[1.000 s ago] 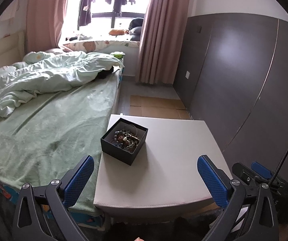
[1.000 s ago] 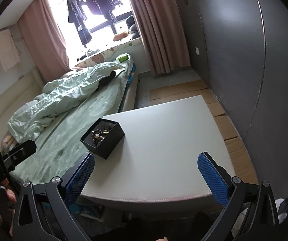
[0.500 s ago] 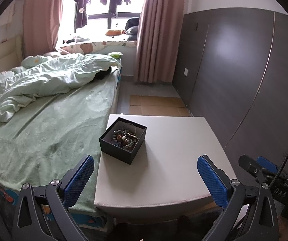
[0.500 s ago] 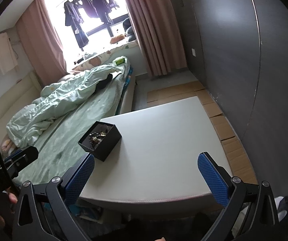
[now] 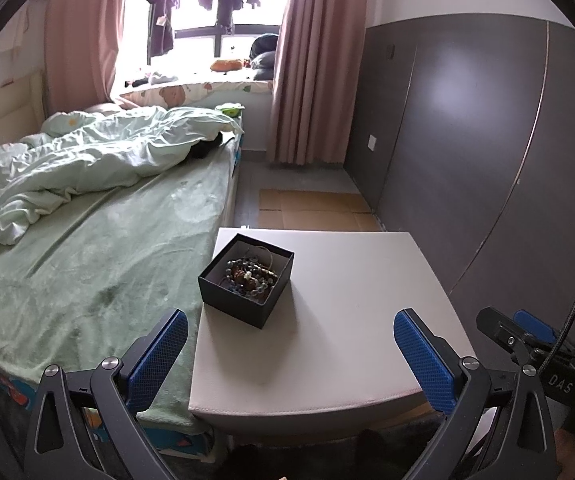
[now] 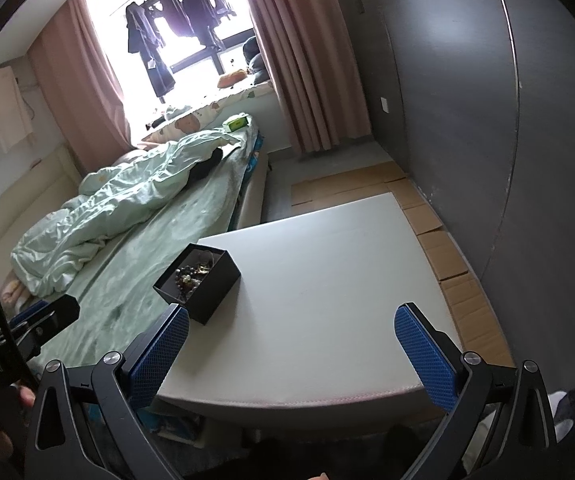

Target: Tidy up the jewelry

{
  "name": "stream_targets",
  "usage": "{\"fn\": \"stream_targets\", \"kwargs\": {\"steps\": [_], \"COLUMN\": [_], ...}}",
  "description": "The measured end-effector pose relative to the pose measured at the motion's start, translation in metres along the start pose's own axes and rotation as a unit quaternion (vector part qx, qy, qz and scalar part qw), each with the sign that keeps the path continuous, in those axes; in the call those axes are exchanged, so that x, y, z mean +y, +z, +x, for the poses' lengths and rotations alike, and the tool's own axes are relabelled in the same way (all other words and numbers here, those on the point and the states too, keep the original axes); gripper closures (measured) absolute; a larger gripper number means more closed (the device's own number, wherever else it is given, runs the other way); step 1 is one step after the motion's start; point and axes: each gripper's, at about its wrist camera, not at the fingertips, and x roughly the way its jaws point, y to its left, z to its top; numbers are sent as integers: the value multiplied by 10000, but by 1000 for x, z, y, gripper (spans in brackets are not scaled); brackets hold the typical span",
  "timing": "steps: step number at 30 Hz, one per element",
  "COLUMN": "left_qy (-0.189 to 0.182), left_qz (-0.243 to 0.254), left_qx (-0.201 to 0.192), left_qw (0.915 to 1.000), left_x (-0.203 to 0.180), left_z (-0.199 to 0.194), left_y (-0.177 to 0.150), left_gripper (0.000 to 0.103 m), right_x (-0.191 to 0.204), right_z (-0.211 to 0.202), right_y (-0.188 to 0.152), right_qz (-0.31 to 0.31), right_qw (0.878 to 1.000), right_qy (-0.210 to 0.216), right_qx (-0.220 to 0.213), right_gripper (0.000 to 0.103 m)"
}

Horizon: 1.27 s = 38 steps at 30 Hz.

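We hold both grippers, left gripper (image 5: 290, 354) and right gripper (image 6: 292, 350), wide and empty above the white table (image 5: 367, 300). The beaded jewelry (image 5: 249, 274) lies heaped inside 1 open black box (image 5: 243, 304) near the table's bed-side edge; this fits either sorting ahead or everything already gathered.
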Motion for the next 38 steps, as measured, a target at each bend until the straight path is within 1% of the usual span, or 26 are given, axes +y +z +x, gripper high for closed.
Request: {"fn": "stream_targets", "kwargs": {"steps": [15, 38], "left_qy": [-11, -93], "left_qz": [7, 24], "left_qx": [7, -45], "left_qw": [10000, 9999], "left_x": [1, -1], "left_z": [1, 2], "left_y": [0, -1], "left_gripper": [0, 0], "right_x": [2, -2], "right_z": [0, 4], "right_y": [0, 0], "right_qz": [-33, -26], "right_qw": [10000, 10000], "right_qy": [31, -82], "right_qx": [4, 38], "right_gripper": [0, 0]}}
